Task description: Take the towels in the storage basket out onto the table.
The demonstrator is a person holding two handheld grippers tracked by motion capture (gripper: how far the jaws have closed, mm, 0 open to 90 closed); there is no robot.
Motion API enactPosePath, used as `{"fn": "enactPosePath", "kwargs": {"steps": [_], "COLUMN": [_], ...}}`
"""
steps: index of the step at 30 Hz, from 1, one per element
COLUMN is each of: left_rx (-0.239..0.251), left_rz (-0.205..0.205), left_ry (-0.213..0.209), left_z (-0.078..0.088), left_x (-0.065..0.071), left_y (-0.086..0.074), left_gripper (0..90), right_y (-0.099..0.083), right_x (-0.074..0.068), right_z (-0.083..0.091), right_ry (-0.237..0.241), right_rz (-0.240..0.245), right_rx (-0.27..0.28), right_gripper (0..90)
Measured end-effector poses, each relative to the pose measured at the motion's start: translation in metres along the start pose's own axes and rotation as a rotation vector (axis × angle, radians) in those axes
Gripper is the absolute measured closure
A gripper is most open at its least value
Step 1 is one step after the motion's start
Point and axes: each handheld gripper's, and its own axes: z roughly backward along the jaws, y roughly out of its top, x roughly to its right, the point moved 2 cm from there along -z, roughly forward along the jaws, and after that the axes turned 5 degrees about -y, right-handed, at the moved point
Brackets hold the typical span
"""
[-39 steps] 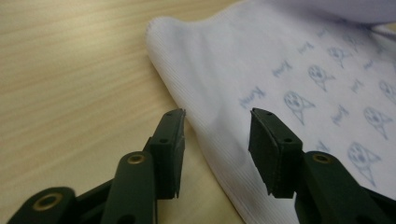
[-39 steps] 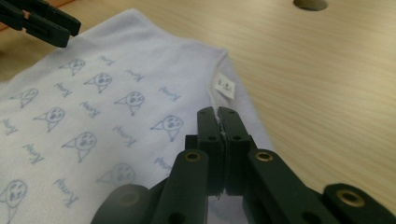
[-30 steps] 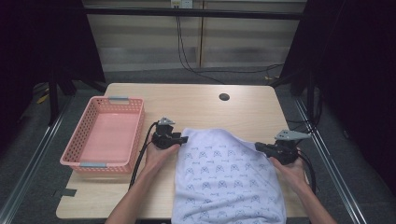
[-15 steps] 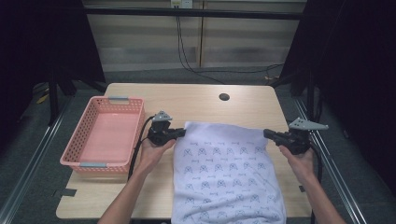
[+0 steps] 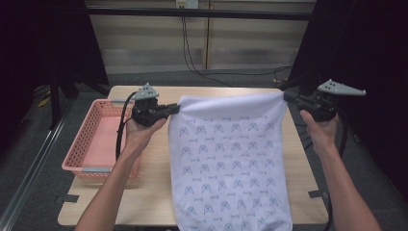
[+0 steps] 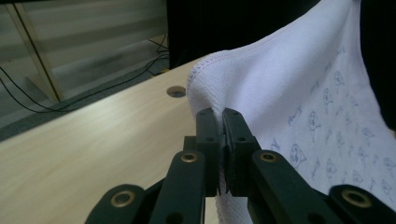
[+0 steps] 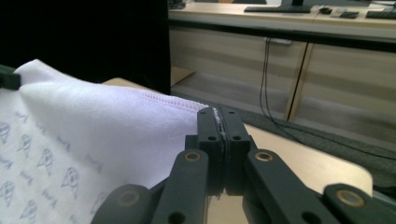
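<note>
A white cloth with a small blue print hangs stretched between my two grippers, its lower part draping over the table's front edge. My left gripper is shut on the cloth's top left corner, raised above the table beside the basket. In the left gripper view the jaws pinch the stitched hem of the cloth. My right gripper is shut on the top right corner at about the same height. The right gripper view has its jaws closed on the hem of the cloth.
A pink plastic basket stands on the left part of the wooden table. A round hole sits in the tabletop near its far edge. Black frame posts and cables stand beyond the table.
Both grippers rose and spread apart, lifting the cloth's far edge off the table. The cloth, which lay flat, now hangs as a taut sheet.
</note>
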Motion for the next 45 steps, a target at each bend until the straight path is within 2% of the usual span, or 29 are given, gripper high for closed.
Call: {"fn": "enactPosePath", "kwargs": {"steps": [2,4,6,8,9,10,11,13,15,16,19,20,22,23,24,25,26,27,29,31,33,35,37,39,40,42,45], "left_rx": [0.006,-0.020,-0.026,-0.046,-0.054,-0.061,-0.076,-0.093,-0.106,-0.106,-0.115,-0.120,-0.137,-0.136,-0.130,-0.135,-0.151,-0.164,-0.183,-0.215,-0.226,-0.247,-0.271,-0.319,-0.327,-0.354,-0.377], "left_rz": [0.016,0.033,0.077,0.121,0.141,0.142,0.140,0.138,0.137,0.146,0.145,0.135,0.121,0.120,0.129,0.126,0.113,0.116,0.114,0.108,0.124,0.124,0.143,0.119,0.111,0.097,0.082], "left_ry": [0.022,0.053,0.103,0.139,0.127,0.108,0.109,0.068,0.067,0.056,0.011,0.010,-0.035,-0.041,-0.065,-0.072,-0.077,-0.094,-0.126,-0.121,-0.133,-0.133,-0.141,-0.156,-0.157,-0.176,-0.168], "left_z": [-0.008,-0.021,-0.033,-0.042,-0.045,-0.048,-0.050,-0.053,-0.053,-0.053,-0.048,-0.046,-0.043,-0.040,-0.038,-0.037,-0.036,-0.035,-0.031,-0.028,-0.025,-0.021,-0.020,-0.020,-0.020,-0.021,-0.025], "left_x": [-0.013,-0.027,-0.039,-0.047,-0.048,-0.048,-0.045,-0.040,-0.035,-0.032,-0.021,-0.015,-0.003,0.004,0.009,0.014,0.019,0.023,0.031,0.038,0.044,0.050,0.055,0.061,0.064,0.069,0.075], "left_y": [0.008,0.009,0.003,-0.009,-0.016,-0.023,-0.029,-0.040,-0.049,-0.052,-0.064,-0.068,-0.076,-0.079,-0.083,-0.087,-0.091,-0.095,-0.103,-0.111,-0.122,-0.135,-0.149,-0.158,-0.162,-0.168,-0.172], "left_gripper": [86.6,83.8,70.6,60.3,54.7,56.5,57.2,56.5,56.8,57.6,59.5,59.5,61.6,61.7,61.7,61.8,62.3,62.5,62.8,64.8,68.4,68.1,67.6,66.1,64.3,61.6,57.4], "right_y": [0.010,0.013,0.006,-0.010,-0.021,-0.033,-0.044,-0.061,-0.070,-0.072,-0.077,-0.080,-0.086,-0.091,-0.096,-0.101,-0.106,-0.112,-0.123,-0.133,-0.143,-0.156,-0.169,-0.179,-0.182,-0.187,-0.196], "right_x": [0.007,0.016,0.024,0.034,0.039,0.044,0.049,0.054,0.053,0.051,0.038,0.031,0.017,0.009,0.002,-0.005,-0.012,-0.018,-0.031,-0.040,-0.049,-0.059,-0.069,-0.076,-0.078,-0.076,-0.074], "right_z": [-0.013,-0.030,-0.050,-0.070,-0.079,-0.085,-0.089,-0.089,-0.083,-0.078,-0.059,-0.052,-0.040,-0.033,-0.028,-0.022,-0.016,-0.011,0.000,0.010,0.017,0.023,0.025,0.022,0.021,0.017,0.014], "right_ry": [-0.009,-0.018,-0.037,-0.078,-0.104,-0.142,-0.152,-0.161,-0.142,-0.136,-0.076,-0.051,-0.011,0.010,0.032,0.050,0.061,0.089,0.107,0.135,0.145,0.154,0.182,0.203,0.194,0.195,0.152], "right_rz": [-0.004,-0.020,-0.039,-0.045,-0.050,-0.050,-0.065,-0.090,-0.082,-0.077,-0.067,-0.066,-0.038,-0.037,-0.034,-0.013,-0.003,0.009,0.044,0.025,0.020,0.018,0.017,0.061,0.080,0.064,0.121], "right_rx": [0.004,-0.005,-0.045,-0.116,-0.157,-0.191,-0.215,-0.233,-0.232,-0.226,-0.199,-0.198,-0.201,-0.199,-0.215,-0.235,-0.242,-0.273,-0.306,-0.327,-0.344,-0.367,-0.406,-0.452,-0.460,-0.469,-0.505], "right_gripper": [89.4,89.4,89.3,85.9,79.2,76.7,73.4,66.1,64.1,62.6,59.2,57.8,54.6,53.5,52.5,51.3,50.3,49.5,47.5,44.2,43.0,40.6,38.2,37.0,37.1,42.1,46.6]}}
